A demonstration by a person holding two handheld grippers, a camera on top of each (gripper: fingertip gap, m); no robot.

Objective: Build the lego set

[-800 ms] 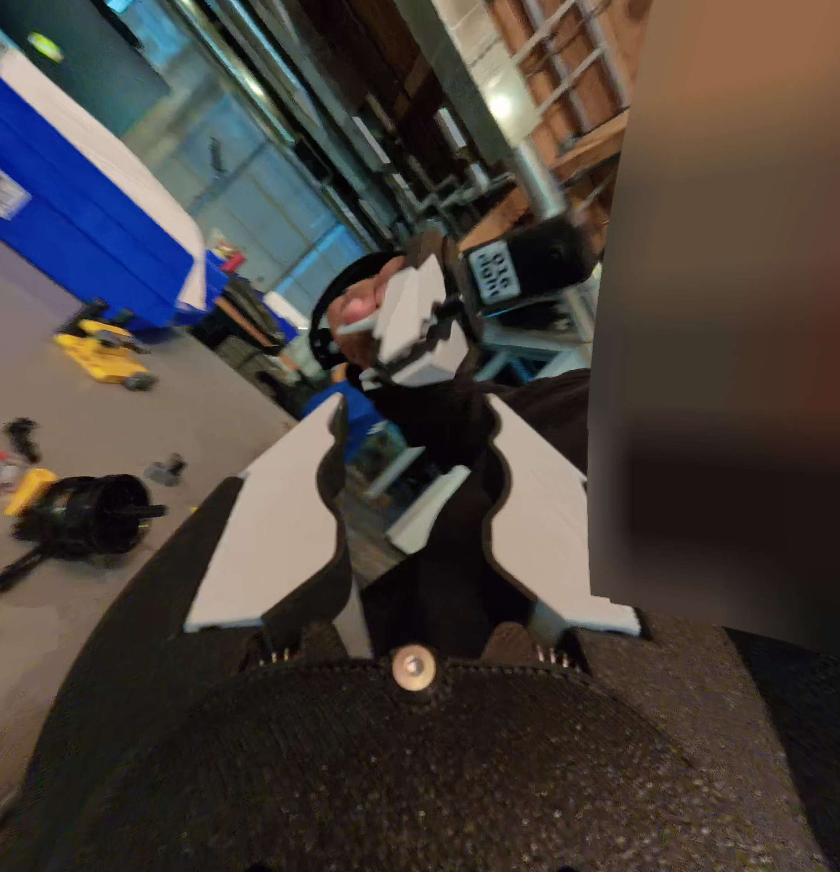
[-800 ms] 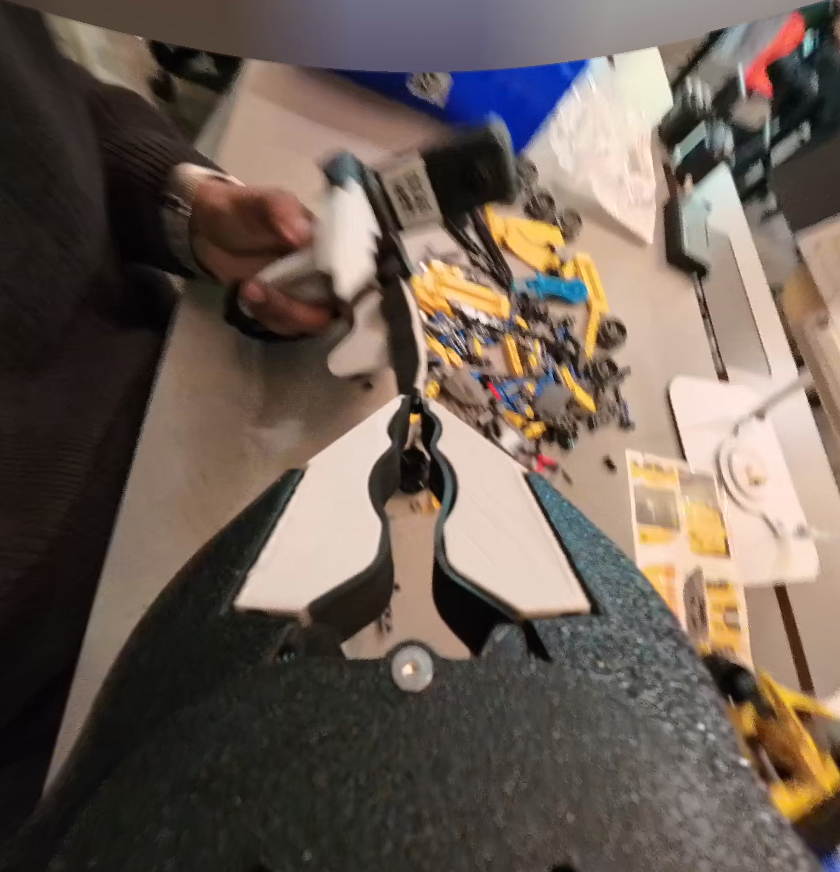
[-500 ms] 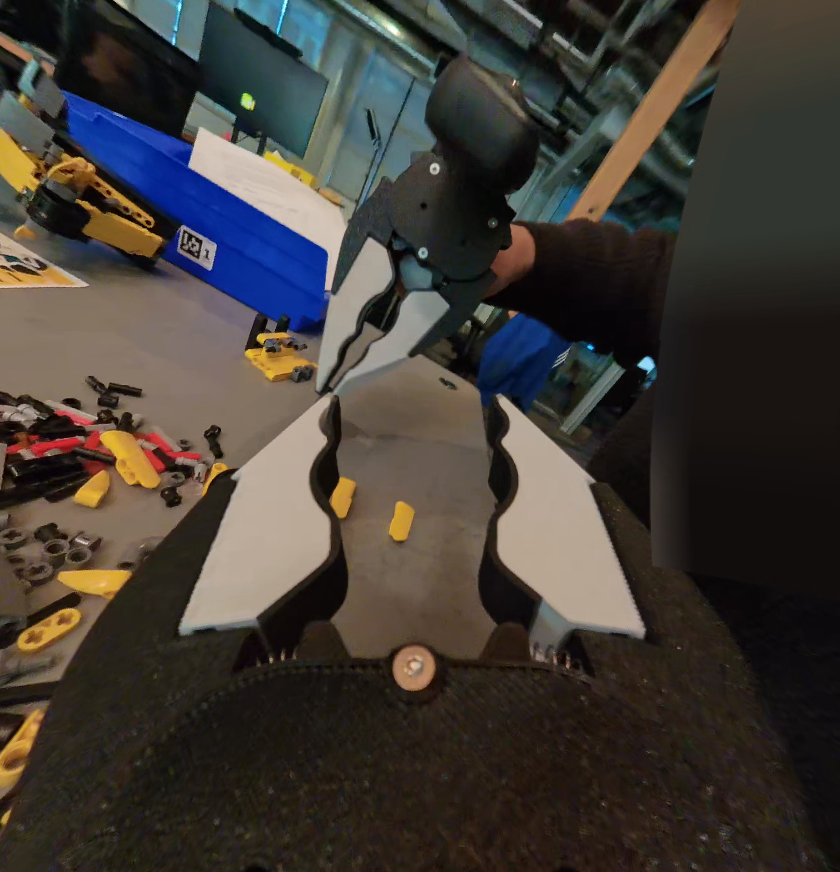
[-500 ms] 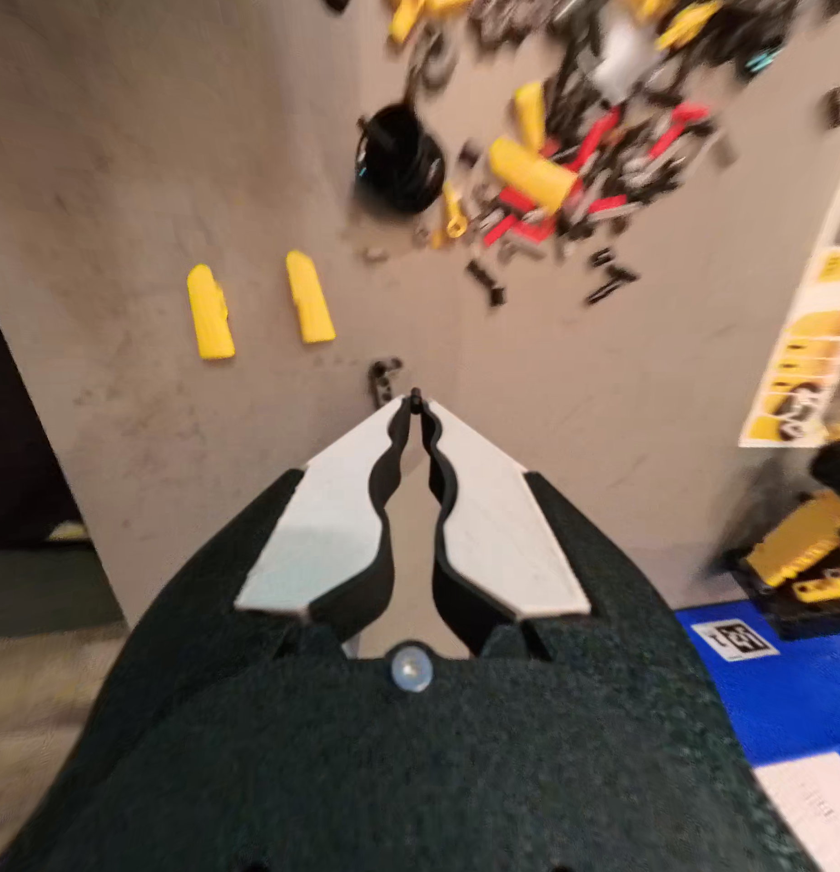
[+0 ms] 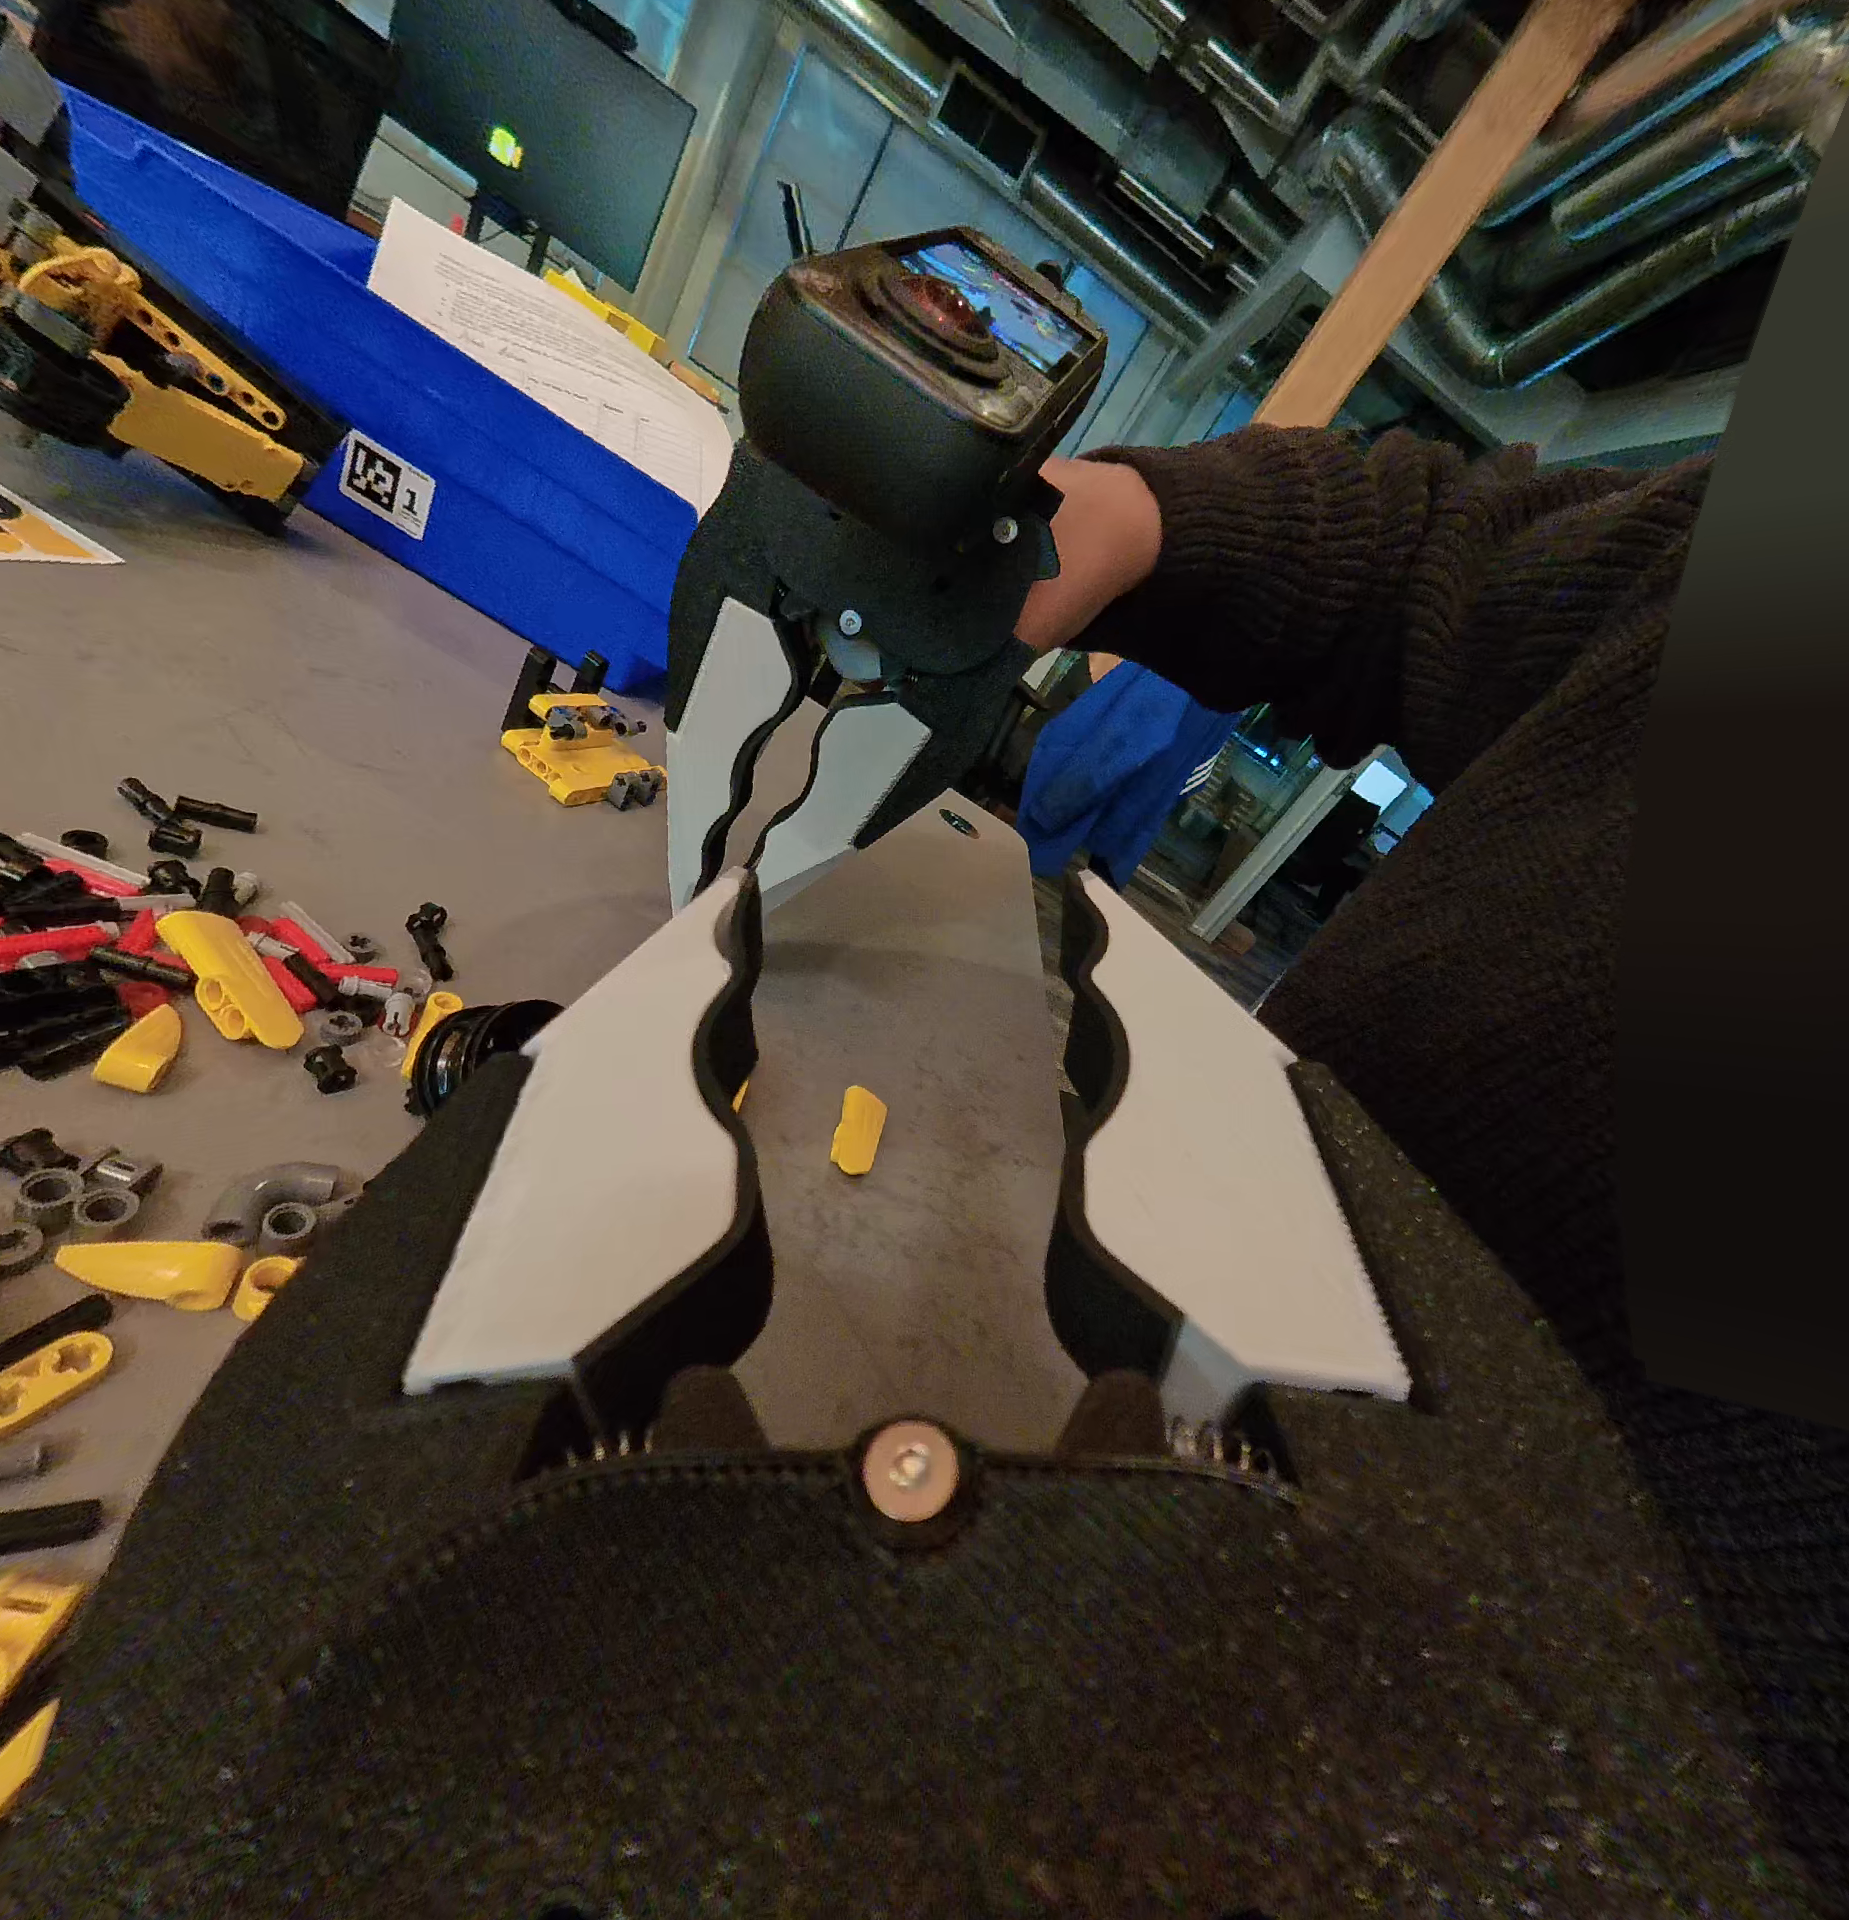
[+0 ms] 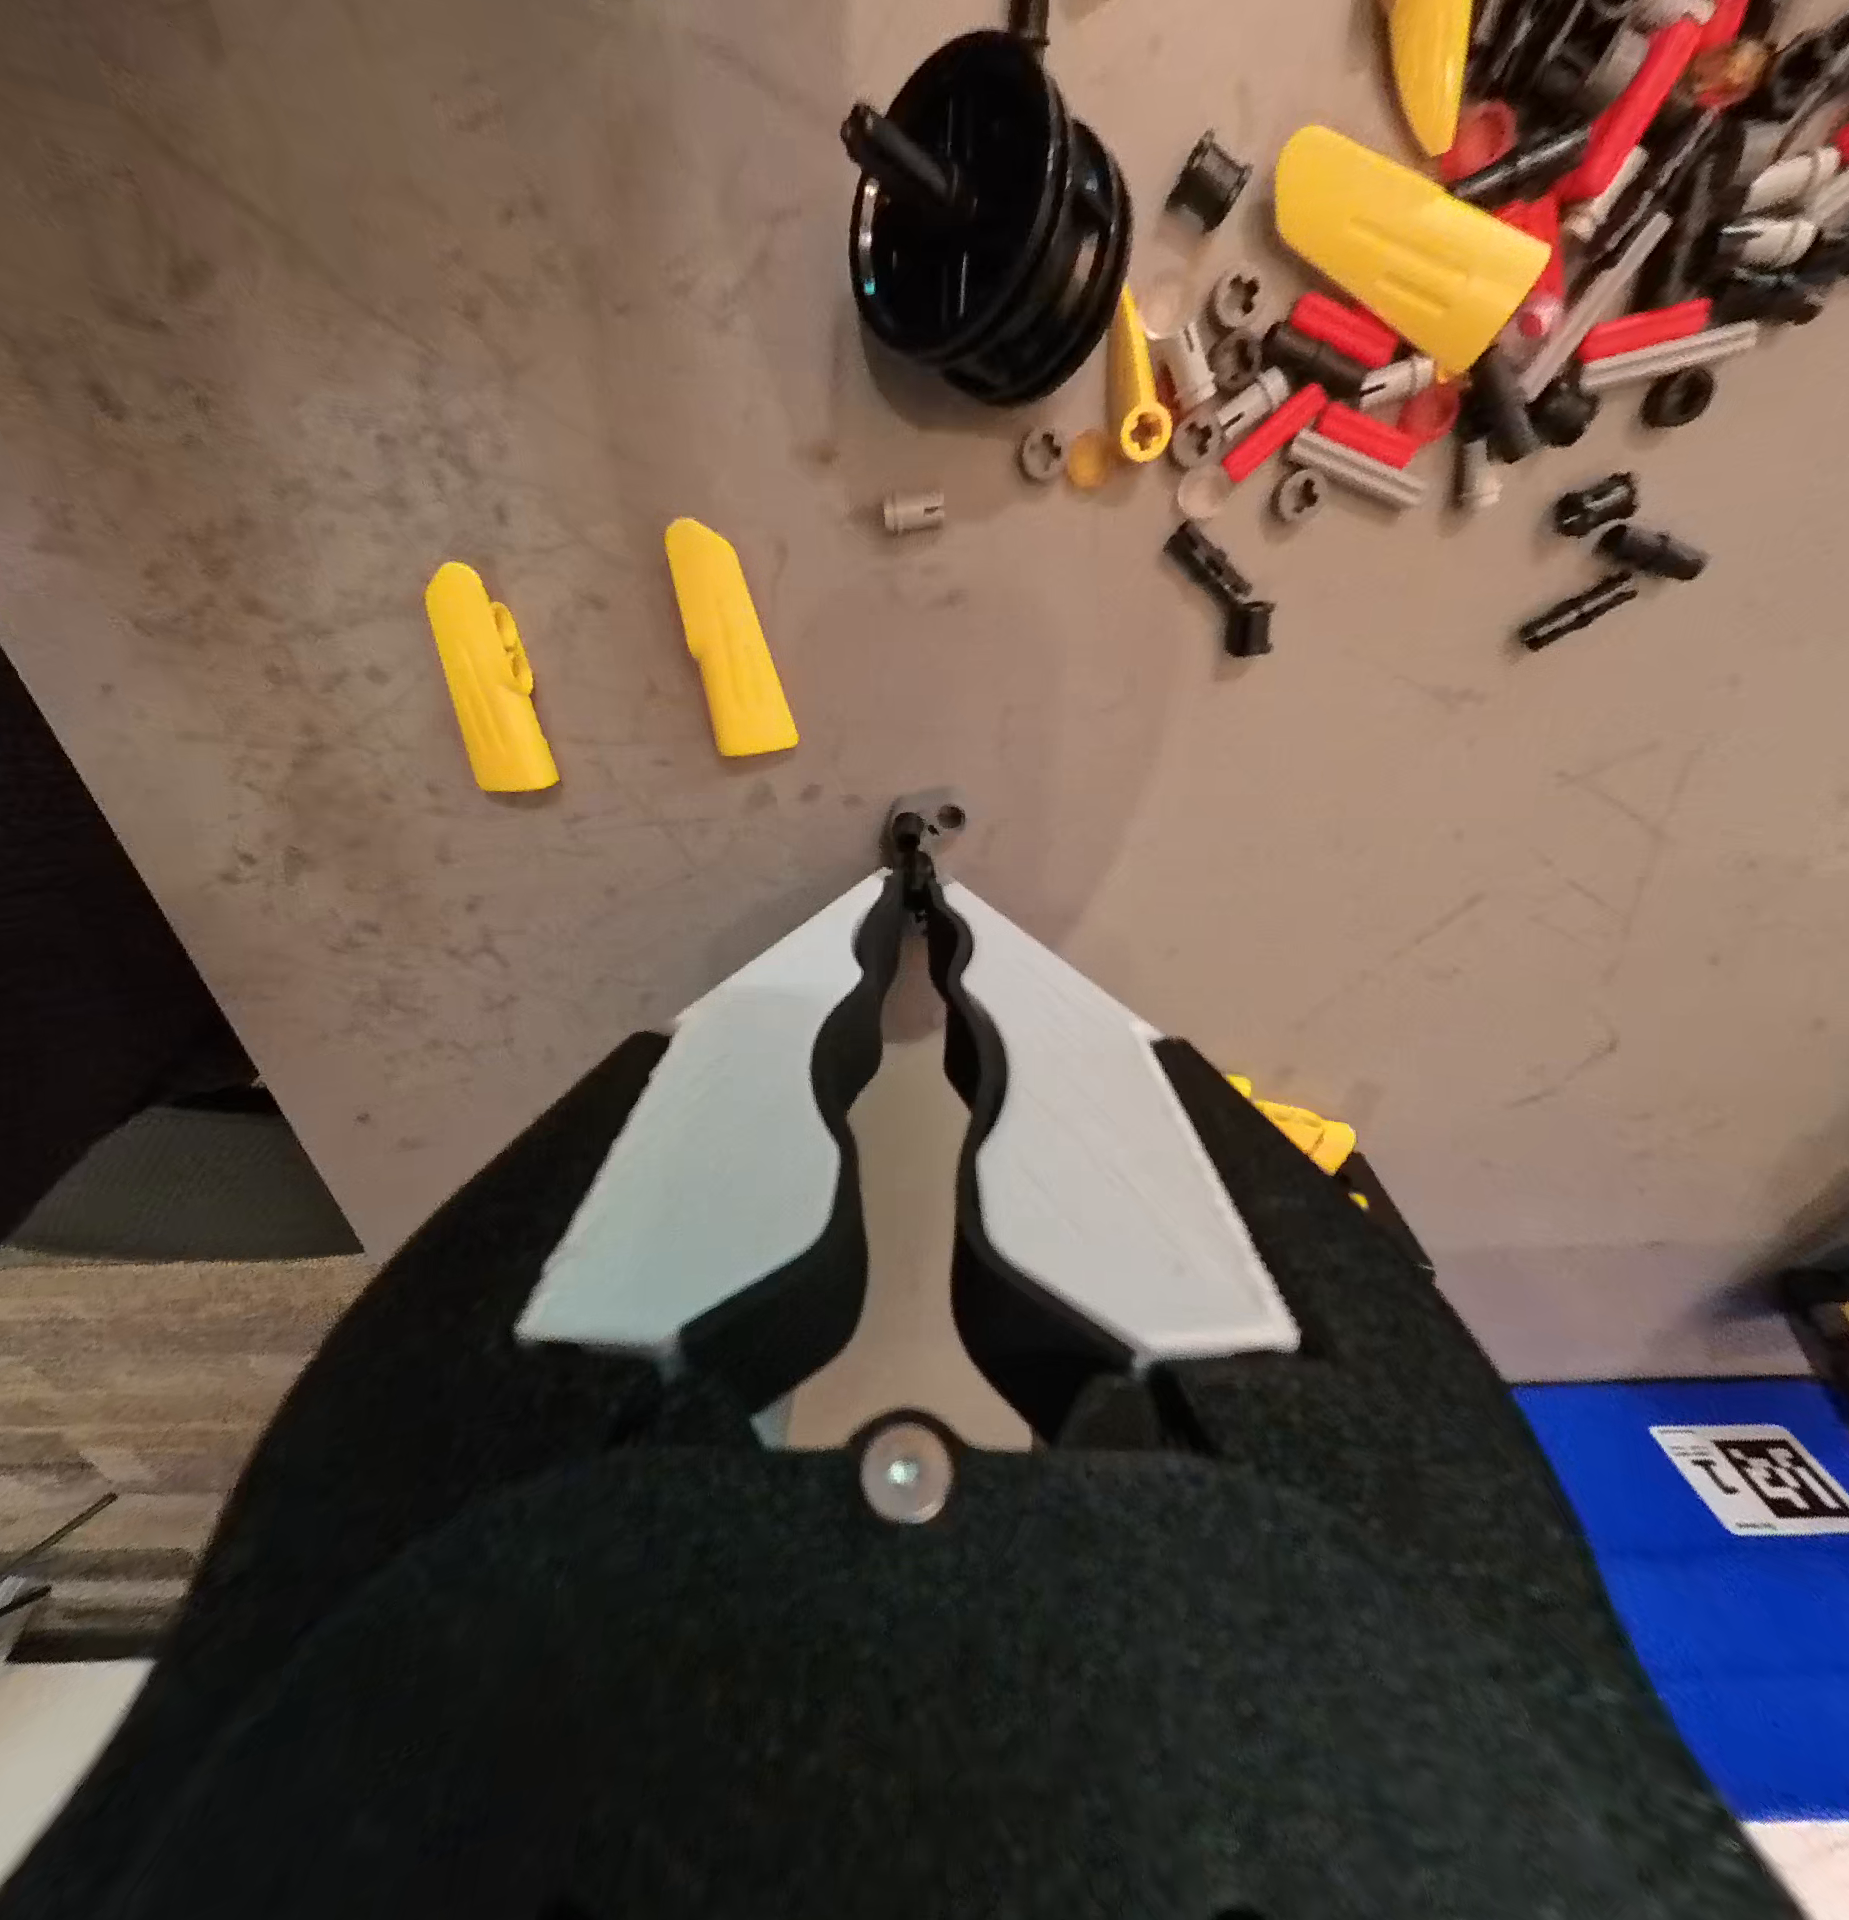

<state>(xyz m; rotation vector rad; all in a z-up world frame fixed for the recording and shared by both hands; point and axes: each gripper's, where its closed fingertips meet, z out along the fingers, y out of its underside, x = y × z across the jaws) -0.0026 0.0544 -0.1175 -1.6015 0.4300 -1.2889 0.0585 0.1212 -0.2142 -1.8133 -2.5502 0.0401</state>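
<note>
My right gripper (image 6: 912, 883) is shut on a small black connector piece (image 6: 912, 831) and points down at the grey table (image 6: 1315, 883), close above it. Two yellow curved panels (image 6: 489, 681) (image 6: 731, 639) lie just ahead and to the left of it. My left gripper (image 5: 909, 894) is open and empty, low over the table. One yellow panel (image 5: 858, 1130) lies on the table between its fingers. The right gripper also shows in the left wrist view (image 5: 738, 852), held by a hand in a dark sleeve, just beyond the left fingertip (image 5: 733, 904).
A black wheel (image 6: 987, 239) and a pile of red, yellow, grey and black building pieces (image 6: 1471, 312) lie ahead to the right. A blue bin (image 5: 463, 447) stands at the table's far side. A partly built yellow model (image 5: 577, 753) sits near it. The grippers' ends are close to 12 cm from one another.
Both grippers have swung down towards the table. The left view turned from the ceiling to the table top. The right gripper has come lower, still shut on the black piece.
</note>
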